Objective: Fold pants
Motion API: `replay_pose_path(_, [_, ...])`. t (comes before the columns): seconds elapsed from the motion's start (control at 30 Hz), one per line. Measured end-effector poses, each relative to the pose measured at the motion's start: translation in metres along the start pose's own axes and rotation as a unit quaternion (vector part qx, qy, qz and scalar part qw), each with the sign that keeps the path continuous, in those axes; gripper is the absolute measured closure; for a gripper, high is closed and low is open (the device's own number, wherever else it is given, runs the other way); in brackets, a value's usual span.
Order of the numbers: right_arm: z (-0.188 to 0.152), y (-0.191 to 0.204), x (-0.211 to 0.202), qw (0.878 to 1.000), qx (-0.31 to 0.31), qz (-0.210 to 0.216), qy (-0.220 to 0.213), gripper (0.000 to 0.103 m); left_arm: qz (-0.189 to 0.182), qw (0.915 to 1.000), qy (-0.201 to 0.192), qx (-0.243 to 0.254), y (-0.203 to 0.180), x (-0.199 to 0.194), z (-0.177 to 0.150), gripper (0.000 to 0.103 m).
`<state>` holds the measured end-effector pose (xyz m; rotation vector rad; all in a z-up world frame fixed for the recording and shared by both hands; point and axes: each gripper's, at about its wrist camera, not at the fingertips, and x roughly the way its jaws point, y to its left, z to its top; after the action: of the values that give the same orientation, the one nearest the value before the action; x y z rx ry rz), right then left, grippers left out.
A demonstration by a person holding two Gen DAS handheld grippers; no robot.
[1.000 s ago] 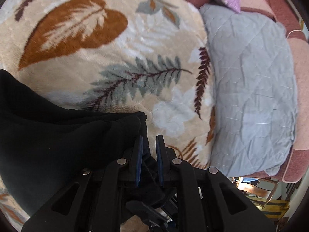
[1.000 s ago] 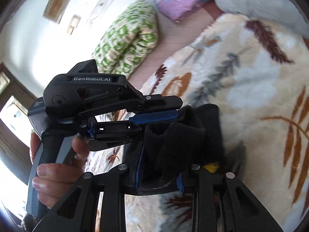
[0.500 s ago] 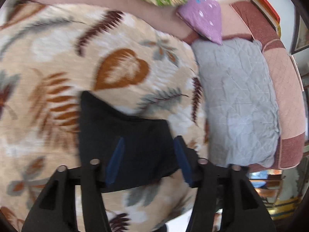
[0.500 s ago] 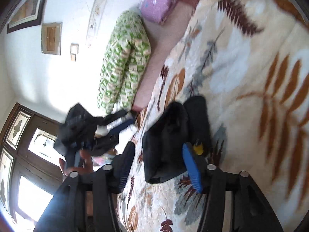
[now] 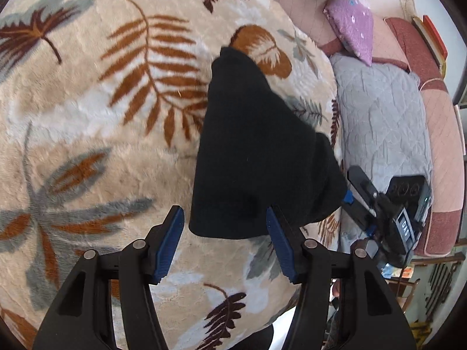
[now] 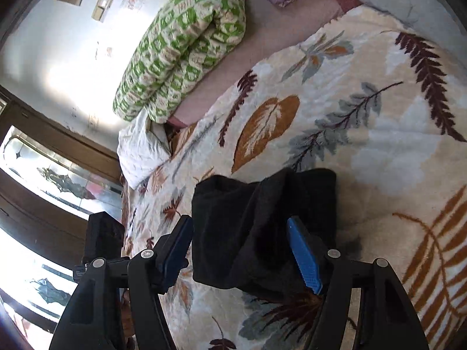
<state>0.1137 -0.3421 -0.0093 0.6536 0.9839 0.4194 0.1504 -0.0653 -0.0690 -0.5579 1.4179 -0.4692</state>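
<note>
The black pants (image 5: 256,160) lie folded in a compact bundle on the leaf-patterned blanket (image 5: 116,116). My left gripper (image 5: 224,248) is open and empty, raised above the bundle's near edge. The right gripper also shows at the right of the left wrist view (image 5: 376,204), beside the bundle. In the right wrist view the pants (image 6: 262,227) lie between and beyond the open fingers of my right gripper (image 6: 245,253), which holds nothing. The left gripper's body shows at the lower left there (image 6: 102,239).
A grey quilted pillow (image 5: 382,116) and a purple cushion (image 5: 353,29) lie right of the blanket. A green patterned quilt roll (image 6: 186,43) and a white pillow (image 6: 140,151) lie by the wall. Windows (image 6: 35,180) are at the left.
Both grippers let go of the pants and opened. They pulled back and up, and the folded bundle now rests on the blanket.
</note>
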Motion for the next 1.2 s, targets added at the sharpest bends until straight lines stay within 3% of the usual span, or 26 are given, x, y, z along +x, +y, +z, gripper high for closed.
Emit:
replay_pose_path(0.07, [-0.003,0.001,0.009,1.000,-0.011,-0.023,0.002,0.039,0.018,0.9997,0.016,0.002,-0.002,0.014,-0.002,0.046])
replay_pose_path(0.1, [-0.004,0.001,0.014,0.999,-0.018,-0.029,0.010,0.057,0.021,0.9995,0.022,0.003,-0.005,0.018,-0.003,0.046])
replay_pose_path(0.13, [-0.005,0.002,0.017,0.998,-0.031,-0.045,0.015,0.093,0.021,0.9994,0.026,0.009,-0.011,0.023,-0.003,0.046])
replay_pose_path(0.2, [-0.007,0.002,0.018,0.997,-0.051,-0.053,0.022,0.095,0.045,0.9987,0.015,0.021,-0.020,0.028,-0.005,0.045])
replay_pose_path(0.33, [-0.006,-0.009,-0.004,0.995,-0.060,-0.073,-0.015,0.095,0.074,0.9966,0.012,0.035,-0.031,0.039,-0.007,0.035])
replay_pose_path(0.4, [-0.008,-0.027,0.001,0.994,-0.052,-0.093,-0.012,0.094,0.089,0.9951,0.009,0.043,-0.034,0.041,-0.010,0.035])
replay_pose_path(0.47, [-0.011,-0.041,0.008,0.995,-0.043,-0.084,-0.016,0.094,0.098,0.9934,0.006,0.060,-0.039,0.039,-0.014,0.035])
replay_pose_path(0.6, [-0.009,-0.042,0.003,0.998,-0.026,-0.060,-0.020,0.086,0.073,0.9945,-0.009,0.074,-0.034,0.012,-0.020,0.035])
replay_pose_path(0.67, [-0.007,-0.042,-0.008,0.999,-0.006,-0.032,-0.021,0.069,0.063,0.9939,-0.042,0.080,-0.033,-0.010,-0.016,0.035])
replay_pose_path(0.73, [-0.004,-0.045,-0.025,0.999,0.016,-0.011,-0.038,0.039,0.069,0.9931,-0.068,0.066,-0.025,-0.025,-0.004,0.035])
replay_pose_path(0.8, [0.000,-0.047,-0.038,0.998,0.027,0.001,-0.049,0.031,0.062,0.9945,-0.070,0.047,-0.016,-0.027,0.008,0.035])
replay_pose_path(0.87, [0.003,-0.044,-0.038,0.999,0.022,-0.009,-0.041,0.031,0.054,0.9969,-0.049,0.030,-0.008,-0.018,0.022,0.035])
replay_pose_path(0.97, [0.006,-0.045,-0.020,1.000,0.021,-0.015,-0.004,0.031,0.070,0.9965,-0.031,0.035,-0.004,-0.002,0.028,0.035])
replay_pose_path(1.03, [0.006,-0.046,-0.006,0.999,0.017,-0.022,0.016,0.031,0.090,0.9944,-0.032,0.046,-0.004,0.006,0.028,0.035])
replay_pose_path(1.13, [0.006,-0.051,0.011,0.999,0.010,-0.038,0.033,0.031,0.082,0.9945,-0.032,0.056,-0.001,0.012,0.030,0.035])
replay_pose_path(1.2, [0.006,-0.059,0.019,0.998,0.023,-0.026,0.045,0.031,0.075,0.9947,-0.032,0.064,-0.003,0.017,0.031,0.032])
